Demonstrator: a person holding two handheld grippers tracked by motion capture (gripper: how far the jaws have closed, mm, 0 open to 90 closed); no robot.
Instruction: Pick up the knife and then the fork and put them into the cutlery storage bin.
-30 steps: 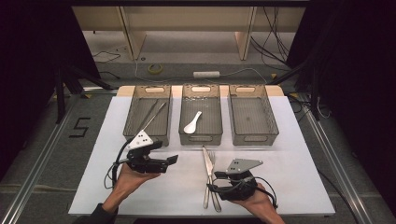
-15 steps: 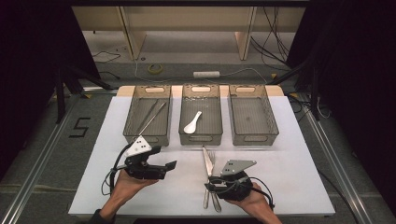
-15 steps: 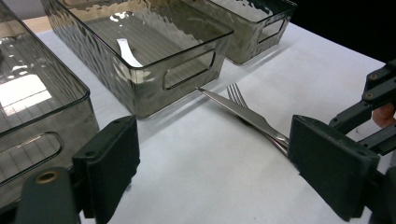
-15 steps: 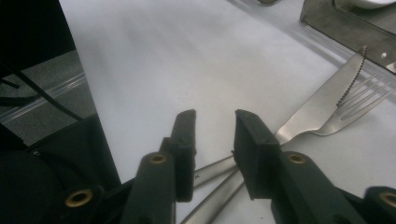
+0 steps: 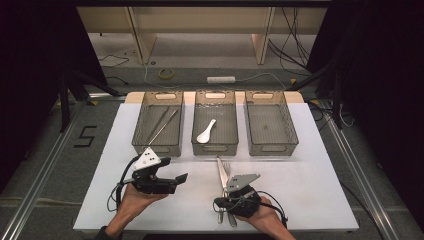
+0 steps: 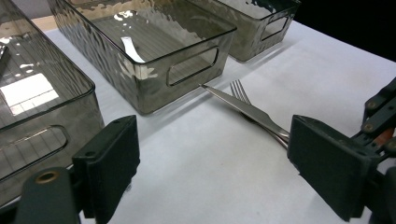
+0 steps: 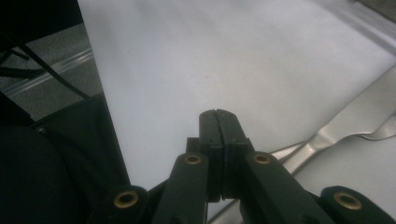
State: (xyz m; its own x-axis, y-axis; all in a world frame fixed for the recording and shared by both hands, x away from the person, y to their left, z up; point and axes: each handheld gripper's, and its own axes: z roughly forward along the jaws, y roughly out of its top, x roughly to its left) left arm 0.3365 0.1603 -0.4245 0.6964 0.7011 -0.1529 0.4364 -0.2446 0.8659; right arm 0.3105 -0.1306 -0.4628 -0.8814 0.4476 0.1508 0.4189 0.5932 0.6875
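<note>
1. Cutlery: a steel knife (image 5: pixel 222 172) and fork (image 6: pixel 240 90) lie crossed on the white table (image 5: pixel 310 175), just before three smoky, ribbed plastic bins (image 5: pixel 270 125).
2. Right tool (image 5: pixel 220 203), jaws just closed together on nothing, sits beside the knife handle.
3. Left tool (image 5: pixel 180 178) gapes empty.

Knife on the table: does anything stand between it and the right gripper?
Nothing visible. The right gripper has just been closing its fingers, nothing between them, beside the knife handle; only bare table separates them.

High view overlooks table (image 5: pixel 310 165); gripper views skim it closely.
</note>
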